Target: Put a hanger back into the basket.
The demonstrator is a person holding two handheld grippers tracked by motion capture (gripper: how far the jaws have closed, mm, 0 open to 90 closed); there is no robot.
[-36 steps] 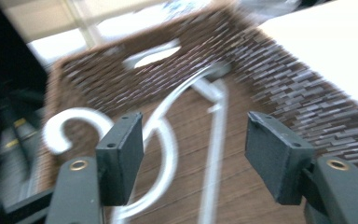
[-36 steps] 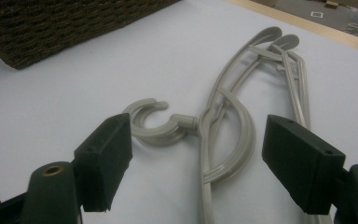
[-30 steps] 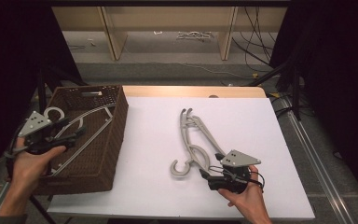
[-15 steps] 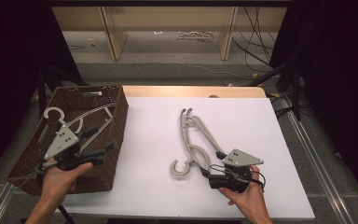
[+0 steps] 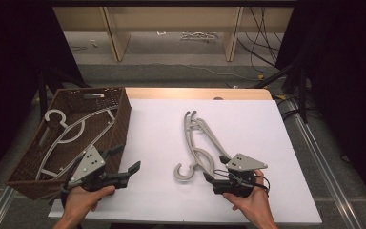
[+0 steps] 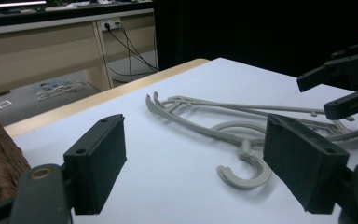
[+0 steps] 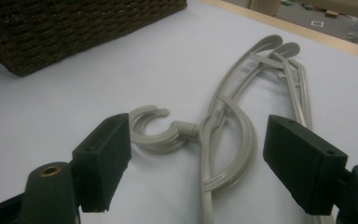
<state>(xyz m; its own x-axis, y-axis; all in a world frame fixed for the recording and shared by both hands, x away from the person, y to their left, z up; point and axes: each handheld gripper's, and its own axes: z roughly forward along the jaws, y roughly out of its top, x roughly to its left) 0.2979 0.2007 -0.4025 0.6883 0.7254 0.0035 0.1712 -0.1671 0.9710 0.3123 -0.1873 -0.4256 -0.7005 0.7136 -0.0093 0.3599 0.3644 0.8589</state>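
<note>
The grey hanger (image 5: 198, 145) lies flat on the white tabletop (image 5: 290, 133), a little right of the middle, its hook (image 5: 183, 172) toward the person and its two arm tips pointing at the far edge. In the right tool's view the hook (image 7: 154, 130) sits between the two black jaws but farther out, and the hanger's curved bars (image 7: 242, 121) run away from the camera; nothing is between the pads.

The right tool (image 5: 208, 179) rests at the near edge, just beside the hanger's near end, its jaws wide and holding nothing. The right hand (image 5: 252, 205) grips it from below.

The left tool (image 5: 126, 164) hovers over the tabletop just beside the basket's near right corner, pointing toward the hanger. Its jaws have just been opening and stand wide, with nothing in them. In its own view the hanger (image 6: 223, 126) lies ahead, and the right tool (image 6: 345, 86) shows at the far right.

The brown wicker basket (image 5: 119, 119) stands at the tabletop's left side. A second grey hanger (image 5: 71, 131) lies inside it, hook toward the far left corner.
</note>
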